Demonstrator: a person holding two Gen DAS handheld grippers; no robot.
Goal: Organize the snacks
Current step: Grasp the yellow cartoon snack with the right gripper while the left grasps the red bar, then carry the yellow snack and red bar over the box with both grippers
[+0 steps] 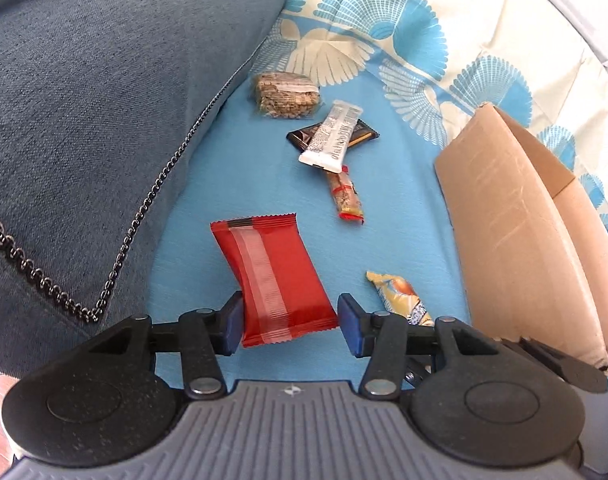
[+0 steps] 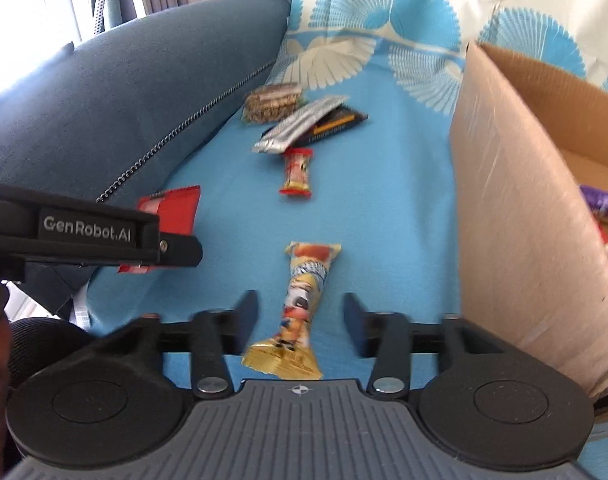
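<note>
Two grippers work beside the cardboard box: the left gripper pinches the red packet, while the right gripper straddles the yellow wrapper, jaws spread. Next, probably, squeeze and lift into the box.

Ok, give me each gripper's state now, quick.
Left gripper: shut on the red foil snack packet.
Right gripper: open around the yellow printed snack wrapper.

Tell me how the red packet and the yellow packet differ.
The red packet is broad, plain and pinched between the left gripper's pads; the yellow packet is narrow, printed with pictures and lies free between the right gripper's open jaws. Both are sealed snacks above the blue cloth, outside the cardboard box.
</note>
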